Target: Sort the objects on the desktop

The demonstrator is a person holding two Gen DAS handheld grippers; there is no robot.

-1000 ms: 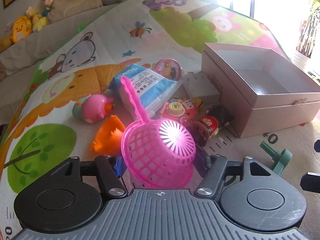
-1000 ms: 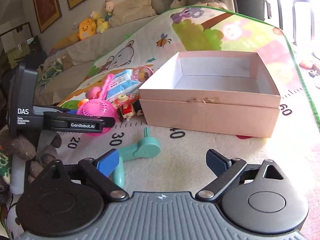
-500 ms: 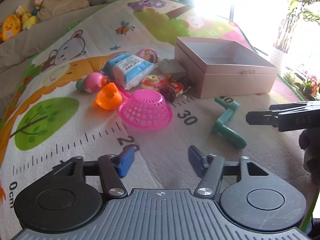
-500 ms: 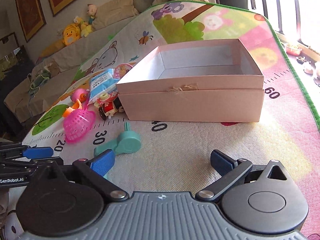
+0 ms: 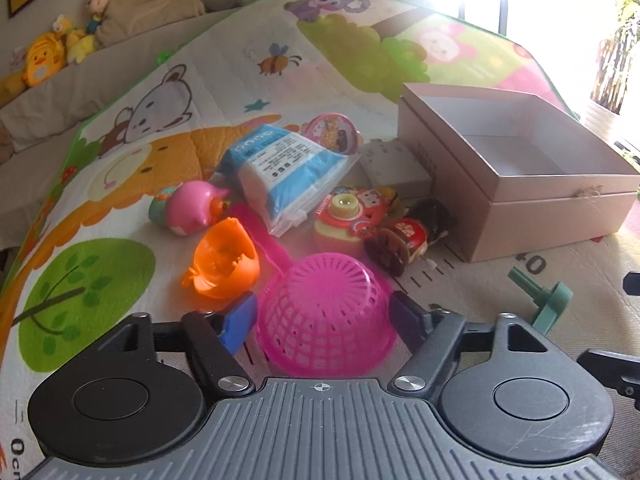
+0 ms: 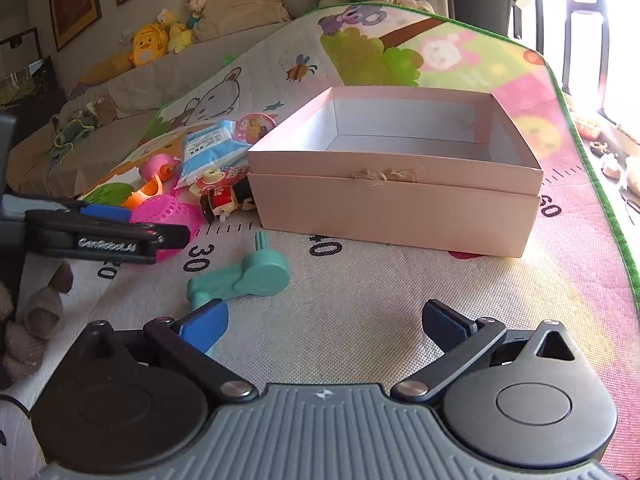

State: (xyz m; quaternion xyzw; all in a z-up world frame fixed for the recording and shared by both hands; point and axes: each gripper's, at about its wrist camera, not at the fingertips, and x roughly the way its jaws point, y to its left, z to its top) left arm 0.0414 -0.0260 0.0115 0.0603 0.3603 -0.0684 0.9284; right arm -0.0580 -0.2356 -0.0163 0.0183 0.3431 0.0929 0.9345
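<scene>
From my left wrist, my left gripper (image 5: 322,314) brackets the overturned pink lattice basket (image 5: 326,312), jaws closing, contact unclear. From my right wrist, my right gripper (image 6: 324,326) gapes empty; smooth teal crank (image 6: 240,278) near the mat's (image 6: 360,320) front edge.

Right gripper (image 6: 324,322): jaws spread wide over bare mat, nothing between them.
Teal toy (image 6: 244,276): lies on the play mat (image 6: 400,308) just ahead of the gripper's left finger.
Pink box (image 6: 396,184): open and empty, farther back on the mat.
Left gripper (image 6: 160,226): reaches in from the left edge, jaws either side of an overturned pink basket (image 6: 170,216); grip unclear.
Toy pile: a red wind-up figure (image 6: 222,196) beside the box, a blue-and-white packet (image 6: 208,148) behind it.
</scene>
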